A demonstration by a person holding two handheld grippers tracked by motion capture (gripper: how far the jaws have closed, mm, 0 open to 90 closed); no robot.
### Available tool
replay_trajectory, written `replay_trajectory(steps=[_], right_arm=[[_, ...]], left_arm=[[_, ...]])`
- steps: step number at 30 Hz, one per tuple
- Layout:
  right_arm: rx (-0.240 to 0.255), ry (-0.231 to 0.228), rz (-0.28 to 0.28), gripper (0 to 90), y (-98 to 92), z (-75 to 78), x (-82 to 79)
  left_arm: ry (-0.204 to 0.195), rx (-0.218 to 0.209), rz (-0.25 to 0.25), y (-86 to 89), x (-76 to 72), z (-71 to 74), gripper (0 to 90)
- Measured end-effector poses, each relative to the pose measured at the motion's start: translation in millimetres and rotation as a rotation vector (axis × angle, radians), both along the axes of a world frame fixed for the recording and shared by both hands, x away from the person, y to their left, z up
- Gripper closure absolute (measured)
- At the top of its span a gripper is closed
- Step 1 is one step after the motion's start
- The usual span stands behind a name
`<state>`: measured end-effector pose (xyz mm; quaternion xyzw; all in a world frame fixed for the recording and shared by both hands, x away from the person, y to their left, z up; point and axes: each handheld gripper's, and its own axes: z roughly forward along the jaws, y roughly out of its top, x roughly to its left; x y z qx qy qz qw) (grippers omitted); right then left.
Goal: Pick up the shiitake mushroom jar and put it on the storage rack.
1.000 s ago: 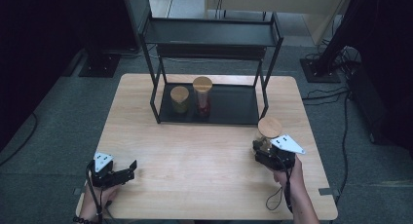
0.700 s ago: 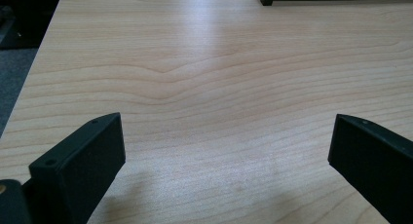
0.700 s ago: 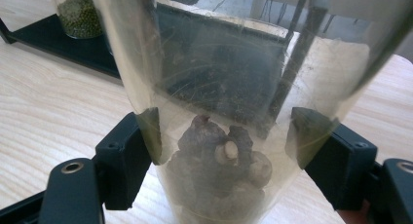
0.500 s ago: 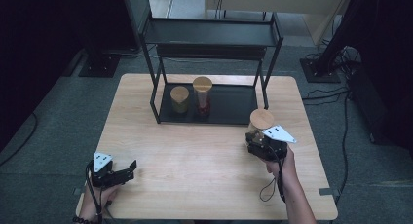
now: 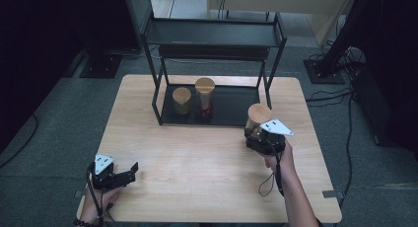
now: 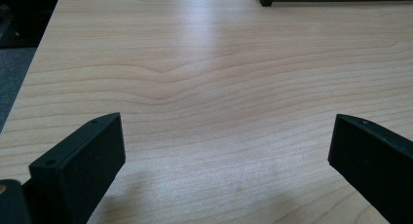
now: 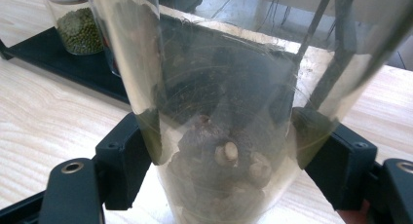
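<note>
Pale wood table (image 5: 197, 158), grey carpet (image 5: 59, 118)

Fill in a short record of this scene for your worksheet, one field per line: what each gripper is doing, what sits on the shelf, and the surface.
Right gripper: shut on the glass jar, dark contents, wooden lid
Left gripper: open, nothing between the jaws, low over the table's near left corner
Rack: black, two-tier, at the table's far side
Rack's bottom tray: green-filled jar and red-filled jar, side by side
Surface: light wooden table

Right gripper (image 5: 257, 134) clamps cork-lidded jar (image 5: 258, 119) just before rack (image 5: 215, 69); left gripper (image 5: 129, 170) rests apart.
</note>
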<state>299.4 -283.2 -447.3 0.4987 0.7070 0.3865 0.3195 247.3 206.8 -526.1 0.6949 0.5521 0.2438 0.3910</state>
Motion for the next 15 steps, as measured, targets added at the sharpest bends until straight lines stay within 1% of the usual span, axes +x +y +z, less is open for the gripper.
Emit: replay_trajectory(steps=[5, 8, 15], right_arm=[[0.009, -0.003, -0.005, 24.5, 3.7, 2.9, 6.6], [0.001, -0.005, -0.001, 24.6, 6.6, 3.9, 11.6], [0.005, 0.001, -0.010, 24.6, 11.1, 4.6, 24.3]], left_arm=[[0.004, 0.004, -0.004, -0.6, 0.7, -0.1, 0.2], [0.008, 0.005, -0.001, -0.5, 1.2, -0.2, 0.2], [0.008, 0.005, -0.004, -0.8, 1.2, -0.2, 0.2]])
